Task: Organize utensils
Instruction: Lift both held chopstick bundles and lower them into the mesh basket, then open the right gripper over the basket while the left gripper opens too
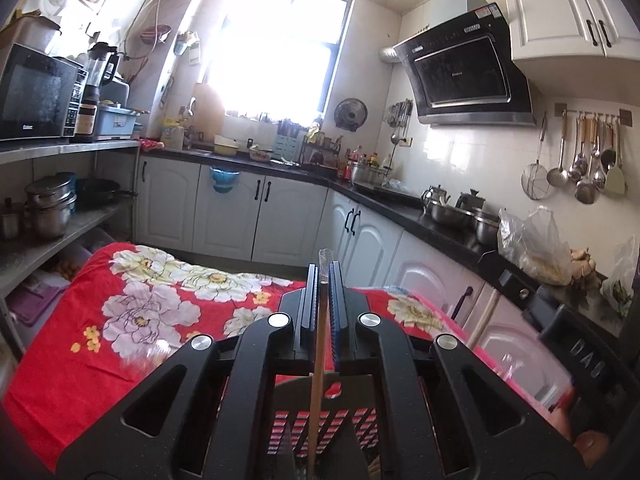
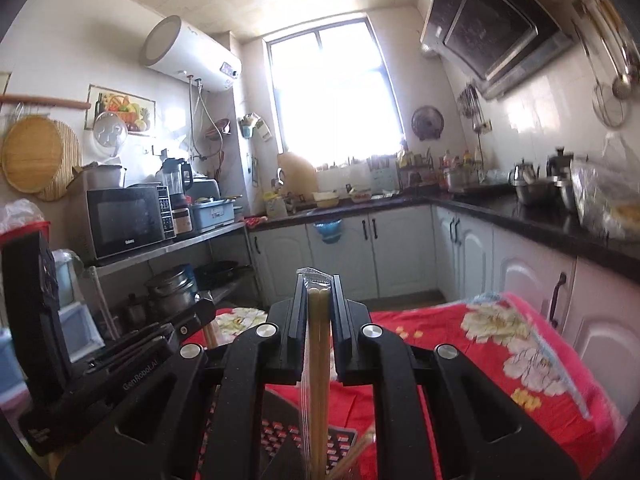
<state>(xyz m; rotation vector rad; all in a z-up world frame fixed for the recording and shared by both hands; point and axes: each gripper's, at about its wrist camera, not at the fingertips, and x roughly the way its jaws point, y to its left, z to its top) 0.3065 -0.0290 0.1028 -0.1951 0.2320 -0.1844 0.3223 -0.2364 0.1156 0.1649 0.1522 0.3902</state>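
Note:
My left gripper [image 1: 325, 276] is shut on a single wooden chopstick [image 1: 318, 360] in a clear wrapper. The chopstick hangs straight down between the fingers toward a black perforated utensil holder [image 1: 360, 420]. My right gripper [image 2: 318, 284] is shut on a wrapped pair of pale wooden chopsticks [image 2: 318, 360], which also point down at the black perforated holder [image 2: 276, 436]. The holder stands on a table under a red flowered cloth [image 1: 120, 320]. In the right wrist view the left gripper's black body [image 2: 132, 356] shows close on the left. The chopsticks' lower ends are hidden behind the gripper bodies.
White cabinets under a dark counter [image 1: 400, 208] run along the back and right, with steel bowls [image 1: 452, 214] and plastic bags [image 1: 536, 244] on top. A metal shelf [image 1: 60, 148] at the left carries a microwave [image 1: 36, 92] and pots [image 1: 50, 204]. Ladles hang on the right wall [image 1: 584, 164].

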